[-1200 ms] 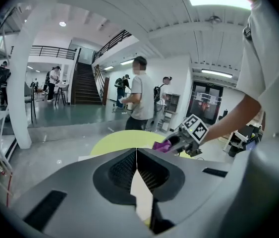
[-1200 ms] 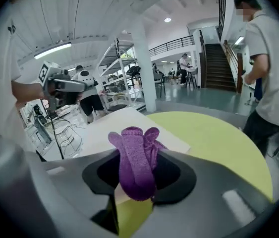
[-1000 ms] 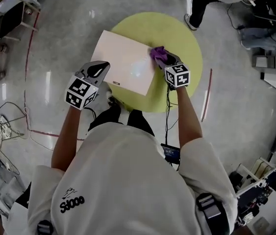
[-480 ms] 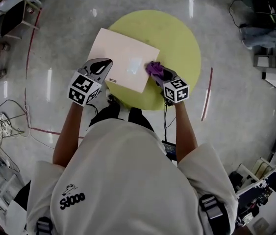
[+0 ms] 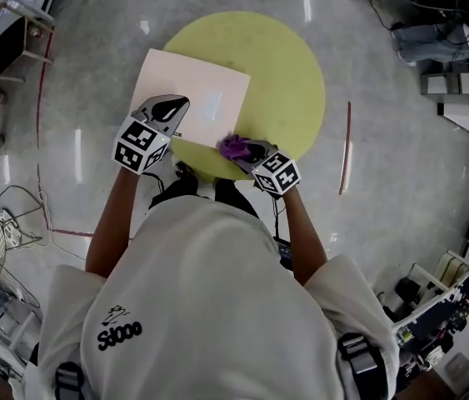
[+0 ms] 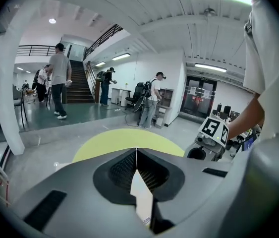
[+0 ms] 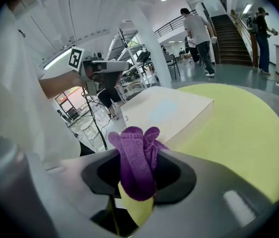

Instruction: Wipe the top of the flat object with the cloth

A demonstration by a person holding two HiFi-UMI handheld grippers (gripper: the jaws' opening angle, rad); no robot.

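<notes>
Cloth (purple) in right hand-held gripper

Head cam down; L claw, R claw cams low; all w/ table

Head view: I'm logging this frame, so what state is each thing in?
Flat board: lying flat on the yellow table.
Purple cloth: bunched, clamped, off the board.
Left gripper: shut, over the board's near edge.
Right gripper: shut on the cloth.
</notes>
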